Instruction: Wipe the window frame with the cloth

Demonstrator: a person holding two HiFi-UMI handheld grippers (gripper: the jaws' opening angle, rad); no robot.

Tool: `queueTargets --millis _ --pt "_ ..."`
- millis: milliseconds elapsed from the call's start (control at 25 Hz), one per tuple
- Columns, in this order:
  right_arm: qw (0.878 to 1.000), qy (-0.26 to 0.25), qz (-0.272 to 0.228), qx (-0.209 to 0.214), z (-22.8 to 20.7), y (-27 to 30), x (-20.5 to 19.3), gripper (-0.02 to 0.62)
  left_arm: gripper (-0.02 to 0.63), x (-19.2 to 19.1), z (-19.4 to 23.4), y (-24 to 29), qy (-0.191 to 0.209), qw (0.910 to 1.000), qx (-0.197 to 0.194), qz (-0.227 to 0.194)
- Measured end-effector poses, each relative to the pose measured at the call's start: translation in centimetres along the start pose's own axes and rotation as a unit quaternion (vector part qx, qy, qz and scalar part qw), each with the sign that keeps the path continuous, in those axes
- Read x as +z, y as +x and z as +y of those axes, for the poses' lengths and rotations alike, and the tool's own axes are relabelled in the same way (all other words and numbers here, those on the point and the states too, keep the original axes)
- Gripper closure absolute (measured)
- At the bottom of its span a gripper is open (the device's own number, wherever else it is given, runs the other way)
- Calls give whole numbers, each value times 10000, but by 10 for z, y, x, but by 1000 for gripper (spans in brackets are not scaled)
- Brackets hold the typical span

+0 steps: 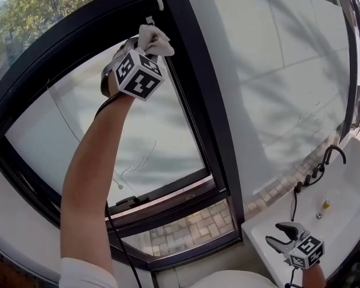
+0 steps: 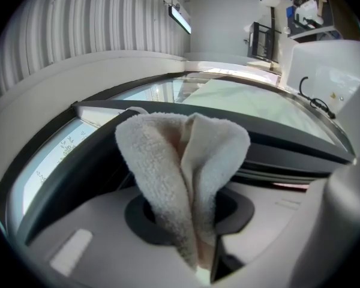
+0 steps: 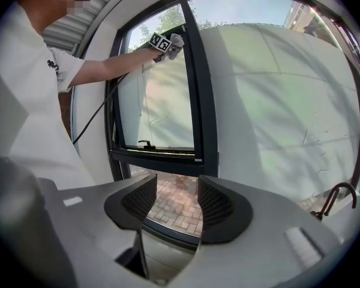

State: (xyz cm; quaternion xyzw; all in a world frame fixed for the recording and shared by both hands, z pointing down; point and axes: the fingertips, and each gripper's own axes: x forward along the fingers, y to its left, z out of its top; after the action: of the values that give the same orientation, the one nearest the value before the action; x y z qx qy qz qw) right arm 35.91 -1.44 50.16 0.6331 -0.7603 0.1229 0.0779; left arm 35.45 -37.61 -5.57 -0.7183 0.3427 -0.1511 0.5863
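Observation:
My left gripper [image 1: 149,45] is raised high against the dark window frame [image 1: 195,83], shut on a white terry cloth [image 1: 154,40]. The cloth [image 2: 183,173] bulges out between the jaws and fills the middle of the left gripper view, with the frame's dark bar [image 2: 288,144] just beyond it. In the right gripper view the cloth [image 3: 175,42] touches the upright frame bar [image 3: 199,83] near its top. My right gripper [image 1: 281,234] hangs low at the bottom right, open, with nothing between its black pads [image 3: 213,203].
A white sink [image 1: 342,203] with a black tap [image 1: 335,152] stands at the lower right. A window handle [image 1: 129,201] sits on the lower sash bar. A black cable [image 1: 117,233] trails down from the left arm. Brick paving [image 1: 186,227] shows outside below.

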Motion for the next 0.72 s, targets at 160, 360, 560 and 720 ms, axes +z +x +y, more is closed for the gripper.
queueTargets --millis 160,360,560,720 --pt "9999 -52 29 153 5 5 0 379 472 2 -19 -21 69 9996 -165 -203" --pt "9987 -222 18 455 18 24 11 379 471 -14 -67 -55 97 9987 -420 -264" --pt "9965 -325 154 758 31 37 11 379 471 -47 -144 -86 -100 9971 -747 -100" --pt "9946 -373 272 929 39 43 9 379 471 -82 -219 -104 -303 9942 -1005 245"
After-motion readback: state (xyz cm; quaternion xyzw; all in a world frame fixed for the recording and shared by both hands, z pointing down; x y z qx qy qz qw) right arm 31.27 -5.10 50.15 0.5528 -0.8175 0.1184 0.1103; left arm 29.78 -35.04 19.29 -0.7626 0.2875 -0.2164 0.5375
